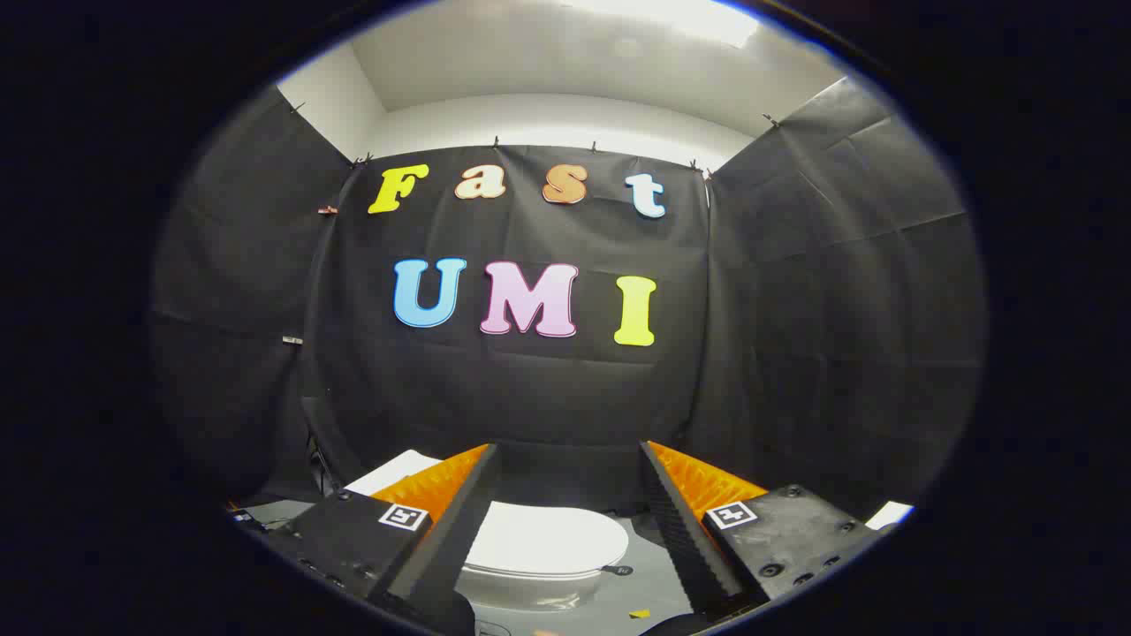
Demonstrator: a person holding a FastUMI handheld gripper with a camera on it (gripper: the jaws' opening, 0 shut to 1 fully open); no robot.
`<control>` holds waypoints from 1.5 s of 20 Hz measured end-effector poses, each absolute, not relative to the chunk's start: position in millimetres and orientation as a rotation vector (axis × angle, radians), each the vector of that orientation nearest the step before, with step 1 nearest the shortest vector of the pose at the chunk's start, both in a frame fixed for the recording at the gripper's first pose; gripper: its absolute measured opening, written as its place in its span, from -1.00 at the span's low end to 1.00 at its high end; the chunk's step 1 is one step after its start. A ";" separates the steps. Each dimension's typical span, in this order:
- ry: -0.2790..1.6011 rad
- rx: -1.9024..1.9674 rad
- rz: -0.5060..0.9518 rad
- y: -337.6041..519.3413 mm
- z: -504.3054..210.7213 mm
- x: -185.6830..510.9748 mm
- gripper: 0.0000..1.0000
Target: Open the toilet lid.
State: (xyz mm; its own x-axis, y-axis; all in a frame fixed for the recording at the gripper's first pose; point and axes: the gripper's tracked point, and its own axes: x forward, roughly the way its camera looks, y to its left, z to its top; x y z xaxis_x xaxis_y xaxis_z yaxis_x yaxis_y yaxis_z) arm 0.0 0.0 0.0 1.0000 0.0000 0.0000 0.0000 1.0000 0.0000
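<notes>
Below my spread fingers [508, 495], the toilet lid [548, 539] lies closed.
It sits in the gap between them, apart from both; my gripper [570, 459] holds nothing, facing the far wall.

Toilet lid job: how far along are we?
Done: nothing visible; the lid lies flat and closed on the toilet. In hand: the gripper is lined up above it, fingers open with a wide gap, the lid showing between and below them, no contact. Left: come down to the lid's edge, catch it and swing it up.
</notes>
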 end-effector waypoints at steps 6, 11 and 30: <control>-0.003 0.000 0.013 0.6 1.5 -1.1 0.97; 0.002 0.008 0.009 -1.2 1.8 0.0 0.97; 0.068 0.083 -0.027 -29.9 -29.5 24.4 0.97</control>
